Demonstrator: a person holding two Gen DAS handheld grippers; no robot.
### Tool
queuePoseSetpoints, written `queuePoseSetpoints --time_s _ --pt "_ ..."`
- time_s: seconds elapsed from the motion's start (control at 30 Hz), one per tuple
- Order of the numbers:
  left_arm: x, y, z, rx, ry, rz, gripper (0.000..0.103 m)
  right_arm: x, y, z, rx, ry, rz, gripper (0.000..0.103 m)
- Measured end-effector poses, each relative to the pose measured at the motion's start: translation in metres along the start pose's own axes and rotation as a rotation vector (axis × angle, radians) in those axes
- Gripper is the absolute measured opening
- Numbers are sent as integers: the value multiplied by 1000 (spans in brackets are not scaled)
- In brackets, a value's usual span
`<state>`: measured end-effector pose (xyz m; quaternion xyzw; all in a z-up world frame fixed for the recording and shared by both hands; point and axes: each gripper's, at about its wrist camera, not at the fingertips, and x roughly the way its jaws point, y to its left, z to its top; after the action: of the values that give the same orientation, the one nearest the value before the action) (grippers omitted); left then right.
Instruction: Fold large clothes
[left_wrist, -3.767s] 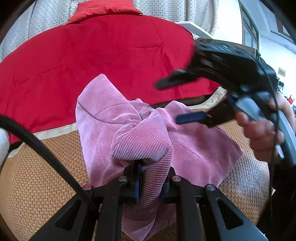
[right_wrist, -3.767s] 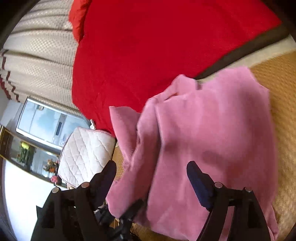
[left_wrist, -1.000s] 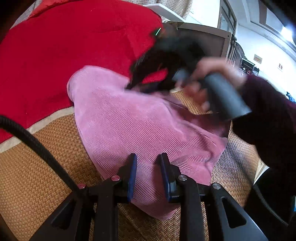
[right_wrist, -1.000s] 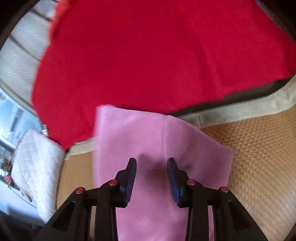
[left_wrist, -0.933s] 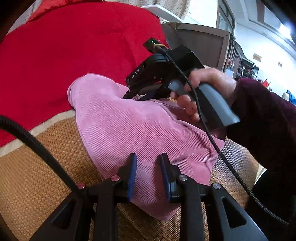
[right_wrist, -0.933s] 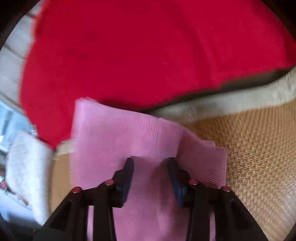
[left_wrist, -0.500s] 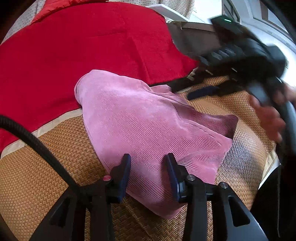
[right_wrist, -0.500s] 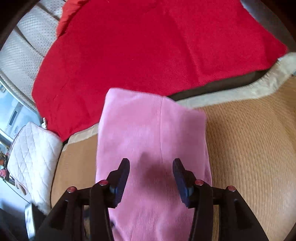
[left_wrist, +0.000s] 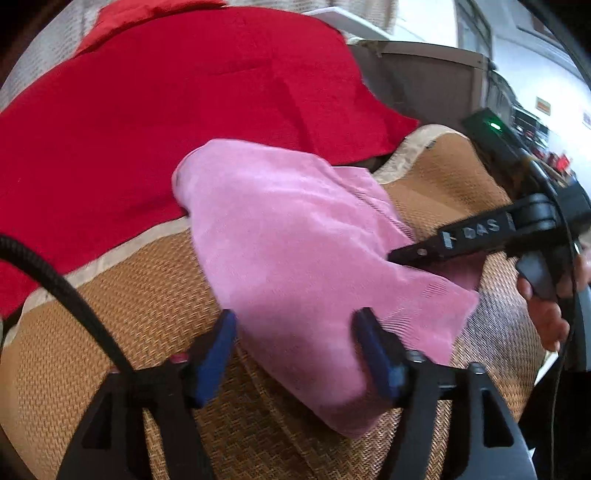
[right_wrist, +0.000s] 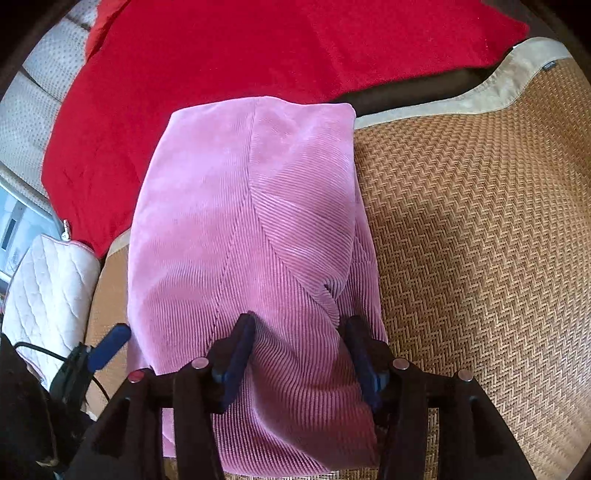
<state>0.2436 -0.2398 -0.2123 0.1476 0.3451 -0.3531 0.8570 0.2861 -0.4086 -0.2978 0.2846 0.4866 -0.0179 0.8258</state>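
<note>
A pink corduroy garment (left_wrist: 295, 251) lies folded into a compact rectangle on a woven straw mat (left_wrist: 122, 295); it also shows in the right wrist view (right_wrist: 243, 221). My left gripper (left_wrist: 295, 343) is open, its blue fingers straddling the garment's near edge. My right gripper (right_wrist: 299, 347) is open above the garment's other end, holding nothing. The right gripper also shows at the right of the left wrist view (left_wrist: 461, 240), over the garment's far side. A blue finger of the left gripper (right_wrist: 110, 345) shows at the lower left of the right wrist view.
A red blanket (left_wrist: 166, 92) covers the bed behind the garment; it also shows in the right wrist view (right_wrist: 258, 48). A white quilted cushion (right_wrist: 44, 295) lies at the left. The straw mat (right_wrist: 480, 221) extends to the right. A dark cabinet (left_wrist: 424, 74) stands behind.
Both grippers have opened wider. The right gripper has drawn back from the garment's far edge toward its near end. The garment now lies folded and flat.
</note>
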Motion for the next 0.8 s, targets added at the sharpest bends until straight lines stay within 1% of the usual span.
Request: queuePoseSetpoints --time_s 0.07,0.13,0.17,0.23,0.3,0.33,0.37,0.43,0.5,0.6,0.67,0.8 --pt "-4 5 0 -35 16 -5 78 3 1 -2 5 -3 8 56" --pt "-11 8 2 -37 16 18 78 -2 -3 -3 8 -4 17 56" --pt "-14 8 4 -26 8 47 78 -3 -3 -3 4 -5 16 56" --pt "-25 8 6 12 -30 140 78 -5 -4 -8 -2 -7 7 56" --pt "-31 8 9 26 -62 189 79 -9 1 -13 -11 -10 -2 55" --pt "-32 10 12 27 -69 203 82 -18 4 -16 -15 -11 -8 56" --pt "-30 12 11 28 -61 225 83 -21 4 -18 -18 -13 -13 56" --pt "-15 15 8 38 -3 251 83 -27 8 -20 -30 -14 -27 56" --pt "-4 15 4 44 28 251 83 -30 12 -20 -45 -15 -38 56" --pt "-5 17 6 35 20 244 83 -42 19 -18 -61 -23 -42 56" --pt "-2 15 6 45 16 246 83 -52 26 -17 -82 -51 -46 58" --pt "-3 16 5 37 16 239 83 -77 38 -10 -87 -141 42 58"
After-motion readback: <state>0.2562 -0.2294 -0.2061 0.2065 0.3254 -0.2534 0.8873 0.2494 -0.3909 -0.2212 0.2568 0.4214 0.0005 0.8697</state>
